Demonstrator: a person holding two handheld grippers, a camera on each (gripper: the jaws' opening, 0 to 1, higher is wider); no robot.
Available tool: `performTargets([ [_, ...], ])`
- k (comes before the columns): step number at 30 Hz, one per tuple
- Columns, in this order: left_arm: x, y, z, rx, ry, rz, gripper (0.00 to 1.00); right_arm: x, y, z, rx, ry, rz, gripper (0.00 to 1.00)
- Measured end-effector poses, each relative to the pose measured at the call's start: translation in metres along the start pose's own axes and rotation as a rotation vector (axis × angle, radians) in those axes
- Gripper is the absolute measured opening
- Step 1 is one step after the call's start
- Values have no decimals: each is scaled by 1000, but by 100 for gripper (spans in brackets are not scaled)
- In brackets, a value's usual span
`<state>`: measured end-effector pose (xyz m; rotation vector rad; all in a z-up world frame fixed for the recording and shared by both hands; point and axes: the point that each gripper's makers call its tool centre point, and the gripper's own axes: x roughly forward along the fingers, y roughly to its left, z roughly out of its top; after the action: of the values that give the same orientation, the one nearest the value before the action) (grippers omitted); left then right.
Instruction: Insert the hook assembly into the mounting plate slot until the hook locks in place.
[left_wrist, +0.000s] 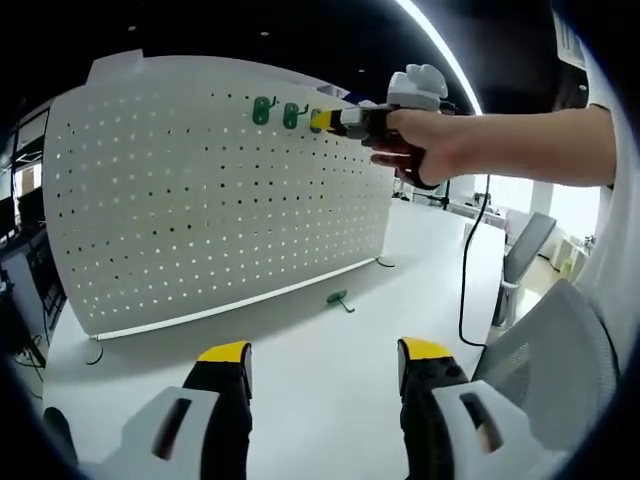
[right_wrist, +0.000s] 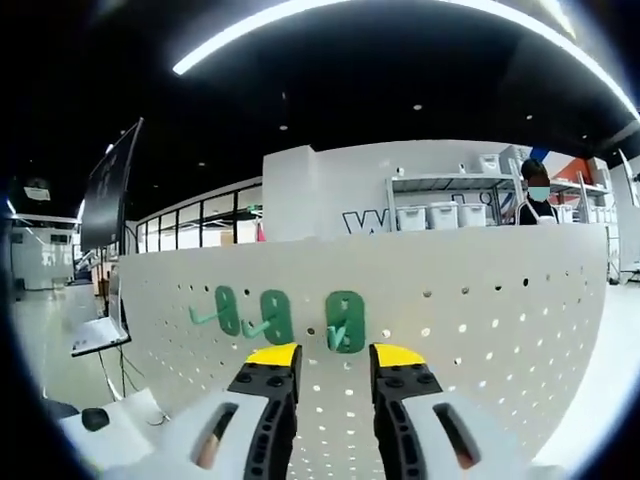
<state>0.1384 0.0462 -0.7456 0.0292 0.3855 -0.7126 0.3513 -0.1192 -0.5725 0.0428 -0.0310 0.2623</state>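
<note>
white pegboard, green hooks, table

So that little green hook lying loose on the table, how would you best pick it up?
Probably by its thin stem, coming straight down from above. The green hook lies flat on the white table in front of the pegboard, so only its upper side is reachable. The left gripper is open and nearest. Its fingers should close across the stem rather than the wider end.

A white mesh office chair fills the lower right, with a black cable hanging beside it. At upper right, shelving holds white bins; a monitor stands at left.
</note>
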Motion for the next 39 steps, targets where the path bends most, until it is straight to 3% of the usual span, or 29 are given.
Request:
performTargets([
  [9,-1,0,-1,-2,5,3,61,-7,10,3,32,-38,117,42],
  [21,-1,-2,0,1,7,4,61,-13,12,1,40,-39,164,43],
  [39,-2,0,2,11,6,12,61,-52,13,-16,2,-7,264,45],
])
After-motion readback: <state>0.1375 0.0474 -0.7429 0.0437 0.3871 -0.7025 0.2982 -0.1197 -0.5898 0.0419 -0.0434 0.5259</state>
